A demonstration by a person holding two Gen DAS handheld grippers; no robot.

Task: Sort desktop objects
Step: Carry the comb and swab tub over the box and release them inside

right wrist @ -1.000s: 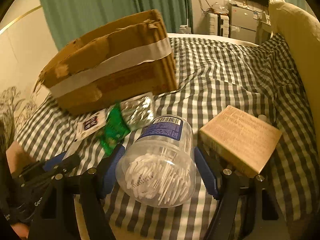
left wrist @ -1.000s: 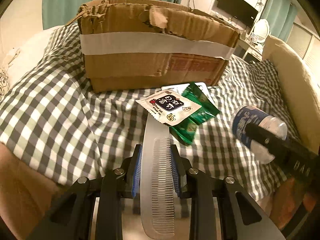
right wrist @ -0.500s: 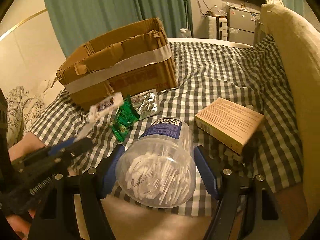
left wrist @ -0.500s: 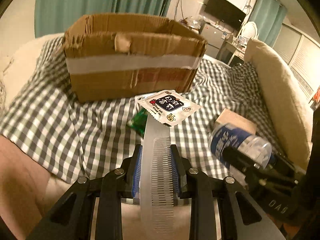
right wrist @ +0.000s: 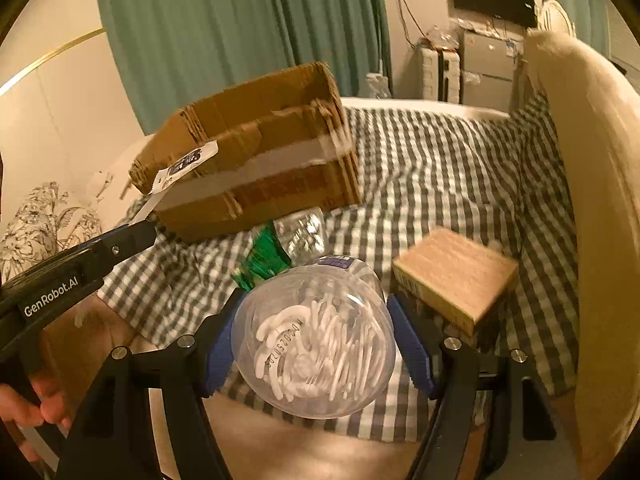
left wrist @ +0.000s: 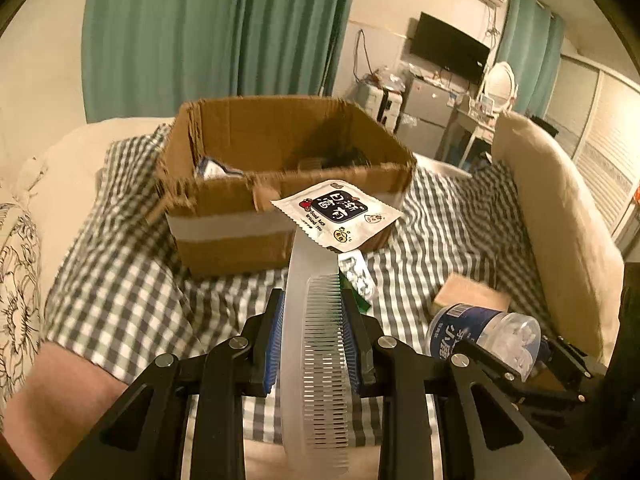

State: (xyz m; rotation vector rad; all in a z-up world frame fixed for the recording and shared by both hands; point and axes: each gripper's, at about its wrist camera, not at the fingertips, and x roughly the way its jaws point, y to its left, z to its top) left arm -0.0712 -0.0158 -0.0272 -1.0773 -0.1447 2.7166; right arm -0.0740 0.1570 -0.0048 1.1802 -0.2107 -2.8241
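While I hold both tools above the checked bed cover (left wrist: 120, 280), the cardboard box (left wrist: 224, 220) stands open in front of me, and some items already lie inside it, though I cannot tell what they are. So I judge the sorting is partly done.

My right gripper (right wrist: 316, 344) is clamped on the clear jar of cotton swabs (right wrist: 316, 344), lifted near the box but not over it. My left gripper (left wrist: 312, 340) is closed on the grey comb (left wrist: 316, 340), and a white sachet (left wrist: 340, 214) rests on the far end of the comb, just at the front wall of the box.

What is left on the cover, as far as I see: the tan flat box (right wrist: 456, 280), the green packet (right wrist: 264, 256) and the foil blister pack (right wrist: 304, 232) beside it.
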